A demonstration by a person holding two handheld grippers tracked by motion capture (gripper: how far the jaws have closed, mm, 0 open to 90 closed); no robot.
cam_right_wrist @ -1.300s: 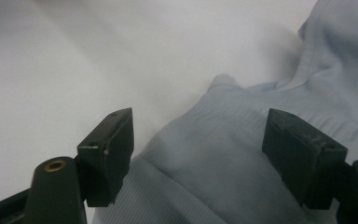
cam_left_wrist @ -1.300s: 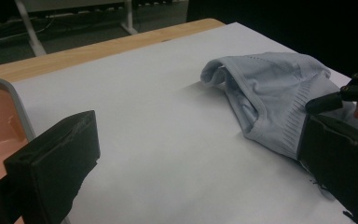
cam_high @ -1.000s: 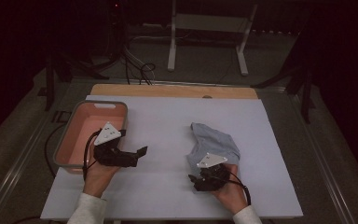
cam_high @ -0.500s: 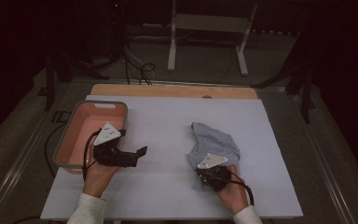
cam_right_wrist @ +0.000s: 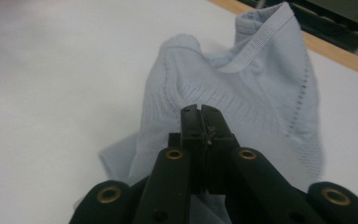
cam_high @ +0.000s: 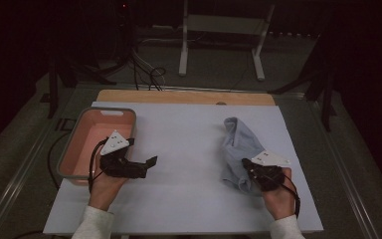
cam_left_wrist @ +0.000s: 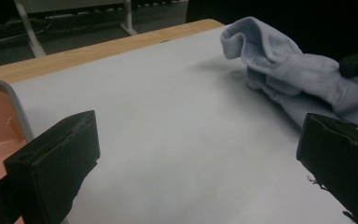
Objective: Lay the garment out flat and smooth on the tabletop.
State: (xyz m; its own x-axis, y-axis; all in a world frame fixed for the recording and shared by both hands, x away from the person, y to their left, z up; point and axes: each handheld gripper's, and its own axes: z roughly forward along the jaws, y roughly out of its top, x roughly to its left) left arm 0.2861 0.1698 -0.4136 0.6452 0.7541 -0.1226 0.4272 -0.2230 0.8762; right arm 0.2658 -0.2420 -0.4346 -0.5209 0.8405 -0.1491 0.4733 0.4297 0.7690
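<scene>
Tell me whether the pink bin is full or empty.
Empty: the pink bin shows a bare pink floor, though the left gripper hides one corner.

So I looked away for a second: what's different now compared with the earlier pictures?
The right gripper has closed its jaws on the near part of the light blue cloth and started lifting and dragging it; the cloth now stands bunched up and longer. The left gripper stayed open beside the pink tub, which hasn't moved.

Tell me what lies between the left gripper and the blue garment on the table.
Nothing: between the left gripper and the blue garment the white table cover is bare, as the high view and the left gripper view show.
</scene>
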